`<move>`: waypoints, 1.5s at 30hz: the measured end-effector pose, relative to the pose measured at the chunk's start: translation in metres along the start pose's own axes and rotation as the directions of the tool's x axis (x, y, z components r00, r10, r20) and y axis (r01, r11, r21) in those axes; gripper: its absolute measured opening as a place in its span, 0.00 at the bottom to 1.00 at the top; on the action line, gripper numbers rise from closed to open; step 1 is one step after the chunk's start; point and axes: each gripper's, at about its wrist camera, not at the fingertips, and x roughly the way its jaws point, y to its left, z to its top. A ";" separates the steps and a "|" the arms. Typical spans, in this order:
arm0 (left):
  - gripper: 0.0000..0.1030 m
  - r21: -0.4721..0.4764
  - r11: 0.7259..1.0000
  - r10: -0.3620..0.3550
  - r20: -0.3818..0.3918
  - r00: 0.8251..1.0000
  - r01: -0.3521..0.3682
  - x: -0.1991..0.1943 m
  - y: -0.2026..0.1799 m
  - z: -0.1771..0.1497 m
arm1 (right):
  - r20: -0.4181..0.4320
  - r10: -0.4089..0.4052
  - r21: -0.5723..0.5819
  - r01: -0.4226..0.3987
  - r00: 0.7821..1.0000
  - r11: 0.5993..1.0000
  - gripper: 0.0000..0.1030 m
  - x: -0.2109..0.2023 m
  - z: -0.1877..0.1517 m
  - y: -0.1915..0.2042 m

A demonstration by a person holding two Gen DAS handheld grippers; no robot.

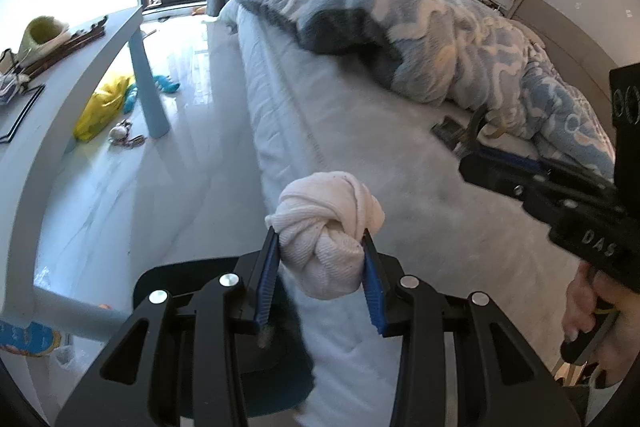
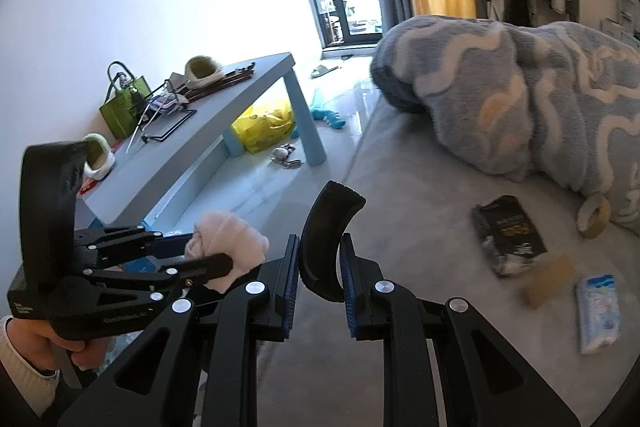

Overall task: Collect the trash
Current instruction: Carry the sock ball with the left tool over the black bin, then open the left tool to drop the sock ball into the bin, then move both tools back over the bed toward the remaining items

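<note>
The left gripper (image 1: pixel 320 239) pinches a knotted white cloth bundle (image 1: pixel 330 227) between its blue pads, held over the edge of the bed (image 1: pixel 360 131). The right gripper (image 2: pixel 319 259) is clamped on a curved black plastic piece (image 2: pixel 328 235). Beyond on the mattress lie a black packet (image 2: pixel 508 235), a tissue pack (image 2: pixel 598 311) and a tape roll (image 2: pixel 594 215), then the blue blanket (image 2: pixel 540 99). Across the floor stands a blue table (image 2: pixel 192 143).

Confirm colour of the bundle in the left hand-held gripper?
White knotted cloth bundle, held by the left hand-held gripper; clearest in the left wrist view.
</note>
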 end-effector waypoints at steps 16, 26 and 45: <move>0.40 -0.062 0.993 0.091 -0.140 0.986 -0.101 0.002 0.080 -0.054 | -0.058 0.084 -0.059 -0.087 0.995 0.994 0.19 0.044 -0.009 0.083; 0.43 -0.096 0.985 0.116 -0.253 0.961 -0.144 0.015 0.123 -0.085 | -0.110 0.124 -0.091 -0.134 0.986 0.987 0.19 0.080 -0.013 0.127; 0.73 -0.177 0.974 0.114 -0.163 0.980 -0.143 -0.019 0.163 -0.085 | -0.214 0.114 -0.121 -0.142 0.970 0.983 0.19 0.134 -0.025 0.159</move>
